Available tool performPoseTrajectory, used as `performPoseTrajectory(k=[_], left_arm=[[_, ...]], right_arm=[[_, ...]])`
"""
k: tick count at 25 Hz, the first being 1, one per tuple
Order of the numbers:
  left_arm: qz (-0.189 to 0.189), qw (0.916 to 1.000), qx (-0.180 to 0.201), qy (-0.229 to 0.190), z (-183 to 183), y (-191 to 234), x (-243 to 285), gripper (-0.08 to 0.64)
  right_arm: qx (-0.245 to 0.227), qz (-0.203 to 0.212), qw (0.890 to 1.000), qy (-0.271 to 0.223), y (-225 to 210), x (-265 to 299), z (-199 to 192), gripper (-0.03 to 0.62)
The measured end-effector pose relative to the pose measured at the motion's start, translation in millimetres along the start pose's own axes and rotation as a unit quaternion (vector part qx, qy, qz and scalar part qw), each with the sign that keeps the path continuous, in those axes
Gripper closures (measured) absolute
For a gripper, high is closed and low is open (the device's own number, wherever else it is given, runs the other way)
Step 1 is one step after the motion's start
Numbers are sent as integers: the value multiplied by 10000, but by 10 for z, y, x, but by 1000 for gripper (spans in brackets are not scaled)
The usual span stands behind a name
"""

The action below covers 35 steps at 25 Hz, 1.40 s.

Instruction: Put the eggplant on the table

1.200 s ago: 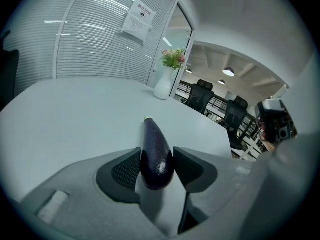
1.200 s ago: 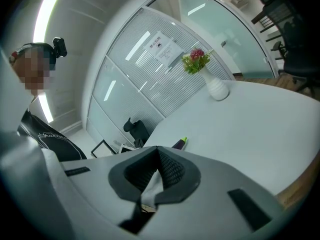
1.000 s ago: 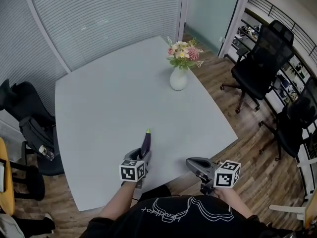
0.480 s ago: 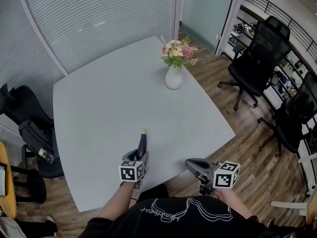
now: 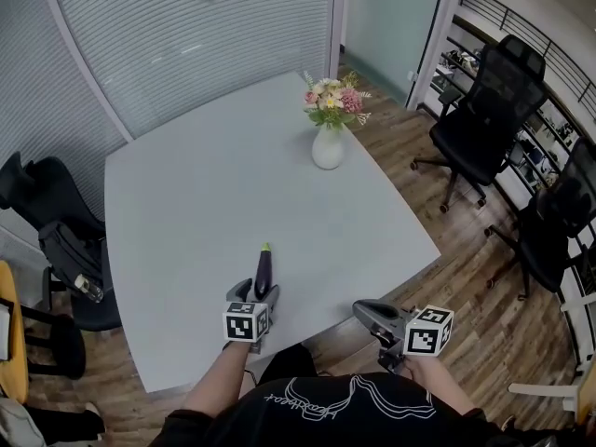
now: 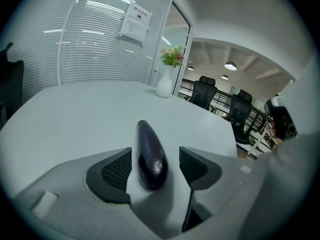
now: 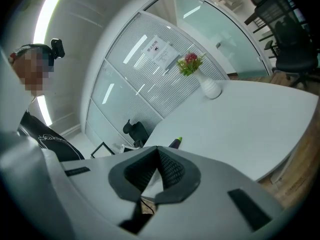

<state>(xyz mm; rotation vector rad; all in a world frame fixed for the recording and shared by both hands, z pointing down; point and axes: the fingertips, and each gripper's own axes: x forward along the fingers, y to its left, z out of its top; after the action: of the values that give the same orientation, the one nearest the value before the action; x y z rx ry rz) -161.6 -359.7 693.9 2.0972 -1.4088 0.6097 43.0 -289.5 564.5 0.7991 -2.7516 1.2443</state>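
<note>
A dark purple eggplant [image 5: 264, 270] with a green stem lies on the pale grey table [image 5: 223, 175] near its front edge. My left gripper [image 5: 258, 292] straddles its near end. In the left gripper view the eggplant [image 6: 149, 151] sits between the two black pads [image 6: 117, 171], and a gap shows on each side as the jaws are opening. My right gripper [image 5: 359, 308] hangs off the table's front right edge, shut on nothing, its pads [image 7: 170, 169] meeting at the tips. In the right gripper view only the eggplant's stem tip [image 7: 176, 142] shows above the jaws.
A white vase of flowers [image 5: 328, 145] stands at the table's far side. Black office chairs [image 5: 484, 124] stand on the wood floor to the right. Another dark chair [image 5: 51, 217] is at the table's left edge. Slatted glass walls close off the back.
The left jaws have spread away from the eggplant, which now rests loose on the table. The right gripper has barely shifted.
</note>
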Motion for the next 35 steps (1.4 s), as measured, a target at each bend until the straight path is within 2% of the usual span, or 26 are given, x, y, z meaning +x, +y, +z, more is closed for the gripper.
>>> performPoseTrajectory(k=[6,9,12,16,20,26,29,32,35], left_arm=[[254,9991,106,-326,132,6,-339,278],[121,9981,13,-601,194,-114,-572,278],[-155,9959,-174,-879,276,-307,-839,278],[-718,9895,-179,-1238,467,-705,-1249,279],[-1359,9774,-171,-1612,652,-1149,-1695,281],[-2185,9572,-198,-1889,751,-1744,-2255,292],[-2505,9480,-167,-1958,766,-1973,-2471,338],[-2695,9420,-83,-1998,731,-2124,-2647,465],[-2869,9369,-1,-2000,660,-2264,-2777,504]], right_arm=[[-244,78,9997,8,155,-80,2,583],[-342,189,9992,6,280,-134,-38,583],[-426,375,9984,-59,427,-170,-41,583],[-639,689,9955,-142,687,-233,-22,583],[-945,1087,9894,-168,1007,-306,-30,583],[-1227,1364,9830,-112,1366,-408,-83,583],[-1380,1523,9786,-137,1534,-452,-92,583],[-1469,1626,9755,-172,1668,-493,-112,583],[-1546,1680,9735,-109,1762,-557,-170,583]])
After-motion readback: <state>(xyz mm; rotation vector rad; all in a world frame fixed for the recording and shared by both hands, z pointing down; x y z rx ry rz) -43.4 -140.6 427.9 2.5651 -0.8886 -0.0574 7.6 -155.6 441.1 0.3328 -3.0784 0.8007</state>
